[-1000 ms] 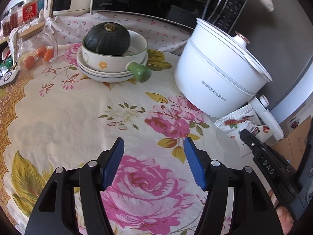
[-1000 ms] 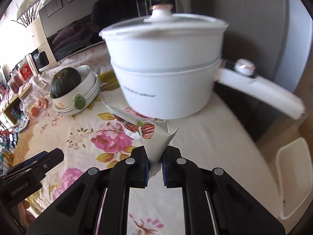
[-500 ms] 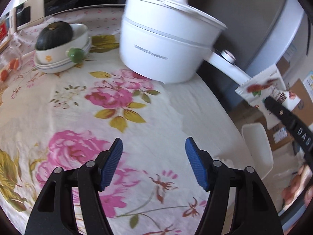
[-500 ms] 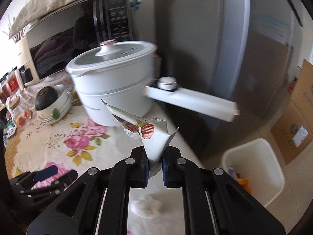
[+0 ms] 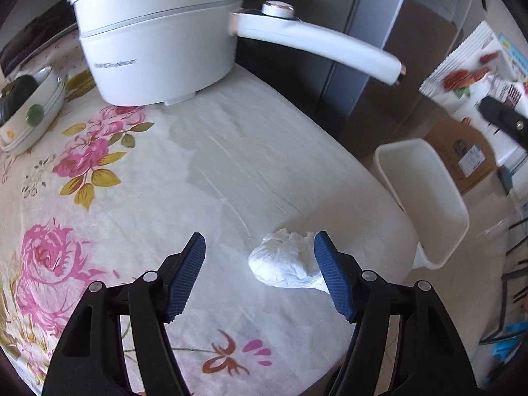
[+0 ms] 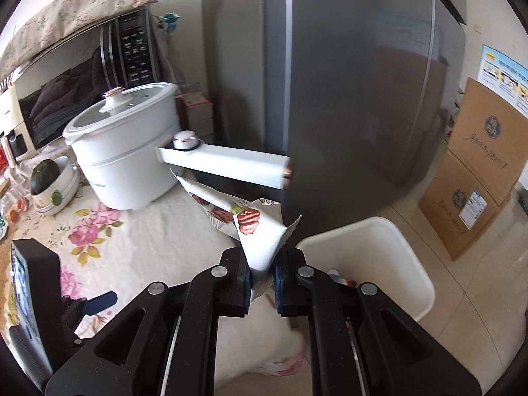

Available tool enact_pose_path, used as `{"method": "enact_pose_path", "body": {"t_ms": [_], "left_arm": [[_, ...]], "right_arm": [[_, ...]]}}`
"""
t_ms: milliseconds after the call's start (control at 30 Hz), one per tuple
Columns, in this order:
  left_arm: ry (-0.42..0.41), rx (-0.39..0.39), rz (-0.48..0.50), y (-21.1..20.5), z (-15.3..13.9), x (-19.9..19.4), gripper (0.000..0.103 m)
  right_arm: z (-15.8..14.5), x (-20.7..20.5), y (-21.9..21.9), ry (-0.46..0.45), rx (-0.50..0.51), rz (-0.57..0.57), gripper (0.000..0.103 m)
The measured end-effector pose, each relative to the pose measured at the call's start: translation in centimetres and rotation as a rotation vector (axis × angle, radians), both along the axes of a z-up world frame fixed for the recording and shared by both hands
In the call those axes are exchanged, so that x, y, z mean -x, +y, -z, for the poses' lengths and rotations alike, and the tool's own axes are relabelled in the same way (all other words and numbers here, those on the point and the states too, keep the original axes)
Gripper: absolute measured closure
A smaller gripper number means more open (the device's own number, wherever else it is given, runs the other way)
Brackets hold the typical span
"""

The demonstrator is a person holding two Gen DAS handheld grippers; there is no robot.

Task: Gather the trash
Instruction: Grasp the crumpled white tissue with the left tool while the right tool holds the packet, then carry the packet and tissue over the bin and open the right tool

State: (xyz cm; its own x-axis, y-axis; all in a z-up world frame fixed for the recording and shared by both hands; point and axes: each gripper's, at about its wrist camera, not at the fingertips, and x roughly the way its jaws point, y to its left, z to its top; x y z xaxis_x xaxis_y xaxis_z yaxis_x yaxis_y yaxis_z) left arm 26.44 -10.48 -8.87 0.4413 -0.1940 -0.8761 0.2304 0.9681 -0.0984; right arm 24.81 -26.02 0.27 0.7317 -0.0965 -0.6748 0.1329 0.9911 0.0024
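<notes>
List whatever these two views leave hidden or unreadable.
- White bin: contents mostly hidden by the right gripper, right wrist view.
- Snack wrapper: print too small to read.
- Crumpled tissue: its right edge sits behind a blue pad, left wrist view; contact unclear.
- Pot: lid cut off by the top edge.

Grey refrigerator (image 6: 346,92) stands behind the desk (image 5: 264,171), which carries a floral cloth. Two stacked cardboard boxes (image 6: 475,171) rest on pale tiled floor (image 6: 478,290). Daylight bright.
</notes>
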Motion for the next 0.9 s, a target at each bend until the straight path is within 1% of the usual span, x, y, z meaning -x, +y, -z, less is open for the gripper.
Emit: {"method": "enact_pose_path", "body": {"t_ms": [100, 200, 233, 267, 300, 333, 400, 533, 667, 767, 900], "left_arm": [[0.018, -0.020, 0.007, -0.7, 0.9, -0.2, 0.036], [0.039, -0.007, 0.018, -0.9, 1.8, -0.2, 0.036], [0.042, -0.009, 0.034, -1.2, 2.1, -0.1, 0.036], [0.036, -0.013, 0.042, -1.5, 2.2, 0.0, 0.039], [0.022, -0.013, 0.055, -1.7, 2.2, 0.2, 0.047], [0.021, -0.004, 0.067, -1.9, 2.1, 0.2, 0.052], [0.020, 0.012, 0.095, -2.3, 1.9, 0.5, 0.072], [0.004, 0.003, 0.116, -2.9, 1.7, 0.9, 0.075], [-0.012, 0.045, 0.104, -2.5, 0.8, 1.1, 0.076], [-0.042, 0.079, 0.078, -1.7, -1.2, 0.8, 0.076], [-0.113, 0.130, 0.034, -1.3, -4.3, 0.9, 0.075]], "right_arm": [[-0.1, 0.3, -1.2, -0.003, 0.001, 0.014, 0.094], [-0.2, 0.4, -1.9, -0.005, -0.006, 0.021, 0.094], [-0.2, 0.4, -1.9, -0.005, -0.006, 0.021, 0.094], [-0.2, 0.5, -2.0, -0.005, -0.006, 0.022, 0.094], [-0.2, 0.6, -2.1, -0.005, -0.006, 0.021, 0.094], [-0.1, 0.6, -2.1, -0.005, -0.005, 0.021, 0.094], [-0.1, 0.6, -2.1, -0.005, -0.004, 0.021, 0.094], [-0.2, 0.6, -2.0, -0.009, -0.004, 0.020, 0.094], [-0.4, 0.8, -1.9, -0.018, -0.005, 0.019, 0.094], [-0.8, 1.0, -2.0, -0.028, -0.008, 0.017, 0.094], [-1.4, 1.8, -2.6, -0.050, -0.020, 0.014, 0.094]]}}
